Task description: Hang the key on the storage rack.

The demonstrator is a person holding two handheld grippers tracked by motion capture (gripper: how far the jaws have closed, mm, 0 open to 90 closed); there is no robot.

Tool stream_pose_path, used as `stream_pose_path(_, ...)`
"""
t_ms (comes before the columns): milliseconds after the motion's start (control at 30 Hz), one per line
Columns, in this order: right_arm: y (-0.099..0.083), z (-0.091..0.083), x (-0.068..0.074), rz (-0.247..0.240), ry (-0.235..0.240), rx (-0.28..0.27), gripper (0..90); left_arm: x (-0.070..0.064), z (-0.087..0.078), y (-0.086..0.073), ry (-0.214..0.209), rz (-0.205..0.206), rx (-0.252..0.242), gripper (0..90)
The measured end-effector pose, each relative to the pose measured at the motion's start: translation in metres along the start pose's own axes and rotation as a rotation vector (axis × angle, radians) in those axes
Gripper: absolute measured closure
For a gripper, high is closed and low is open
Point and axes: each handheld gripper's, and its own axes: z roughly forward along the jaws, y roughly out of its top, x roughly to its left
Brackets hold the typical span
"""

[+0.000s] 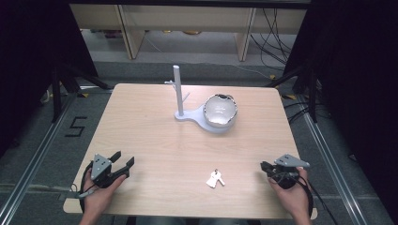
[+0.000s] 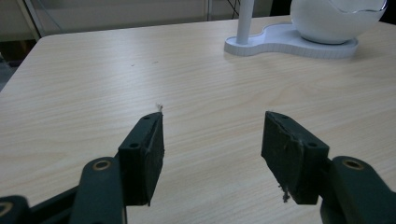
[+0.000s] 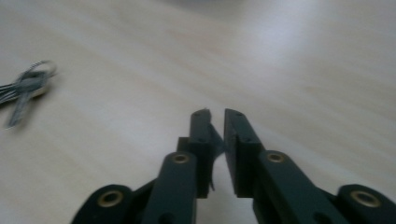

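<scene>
The left gripper (image 1: 123,160) is resting at the near left of the tabletop (image 1: 155,136), fingers (image 2: 142,154) spread wide and gripping nothing. The right gripper (image 1: 264,165) is sitting near right, fingers (image 3: 205,140) pinched together on nothing. The keys (image 1: 215,178) are lying between them, nearer the right gripper, well apart from the far stand (image 1: 197,117) and bowl (image 1: 220,110).

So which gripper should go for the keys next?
Probably the right gripper: the keys lie nearer to it than to the left gripper, and they appear in the right gripper view. Its jaws are nearly closed, so they must open first.
</scene>
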Motion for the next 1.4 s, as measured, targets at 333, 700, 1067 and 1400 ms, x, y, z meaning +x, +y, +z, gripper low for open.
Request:
stream_pose_path(333, 0.045, 0.014, 0.033, -0.193, 0.166, 0.293, 85.6, -0.012, 0.005, 0.005, -0.05, 0.018, 0.023, 38.9)
stream_pose_path(700, 0.067, 0.043, 0.06, -0.335, 0.273, 0.476, 90.0, -0.026, 0.005, 0.01, -0.112, 0.024, 0.099, 45.8)
stream_pose_path(1067, 0.088, 0.075, 0.081, -0.455, 0.345, 0.581, 90.0, -0.025, 0.007, 0.007, -0.104, 0.022, 0.125, 45.6)
stream_pose_path(1400, 0.087, 0.083, 0.094, -0.531, 0.329, 0.634, 90.0, -0.023, 0.005, 0.008, -0.1, 0.023, 0.122, 44.6)
